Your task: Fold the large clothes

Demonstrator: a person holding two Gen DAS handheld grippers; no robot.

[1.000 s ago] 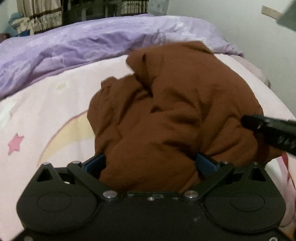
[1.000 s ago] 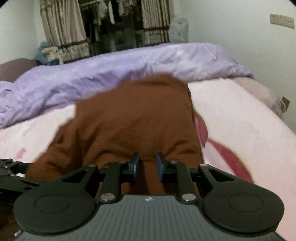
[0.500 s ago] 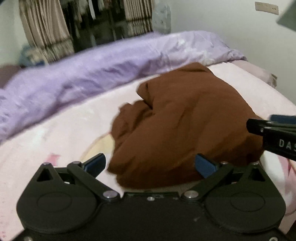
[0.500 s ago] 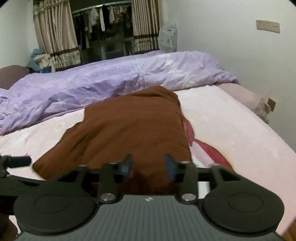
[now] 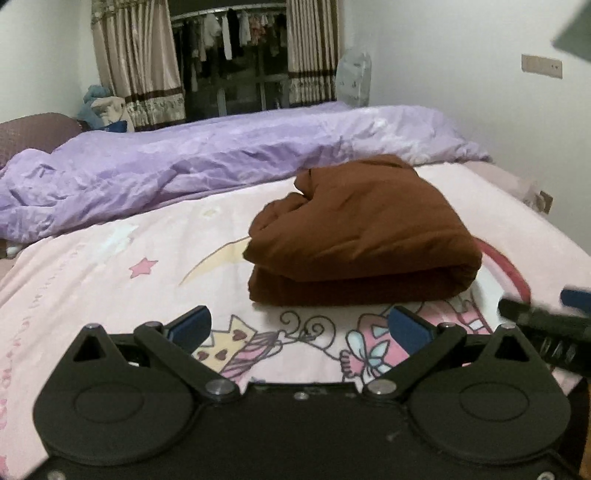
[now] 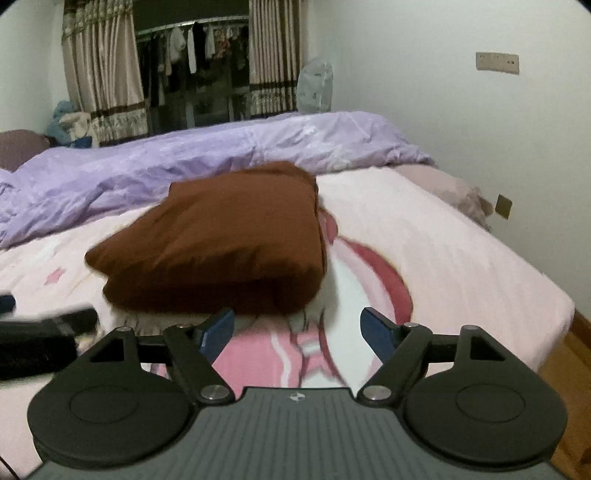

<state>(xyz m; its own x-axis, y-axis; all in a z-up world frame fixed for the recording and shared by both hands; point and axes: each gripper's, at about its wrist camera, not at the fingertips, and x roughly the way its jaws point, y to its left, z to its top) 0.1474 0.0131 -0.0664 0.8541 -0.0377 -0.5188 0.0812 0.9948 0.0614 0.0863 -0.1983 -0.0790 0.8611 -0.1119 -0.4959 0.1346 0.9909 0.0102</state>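
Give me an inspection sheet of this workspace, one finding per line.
Surface: pink cartoon-print bed sheet.
Job's things: brown garment folded into a bundle, lying on the sheet, touched by neither gripper.
Clutter: purple duvet bunched along the far side of the bed.
Grippers: left gripper open, empty, short of the garment; right gripper open, empty.
Cables: nothing seen.
Surroundings: curtains framing a dark window, hanging laundry behind it, white wall with a socket plate.
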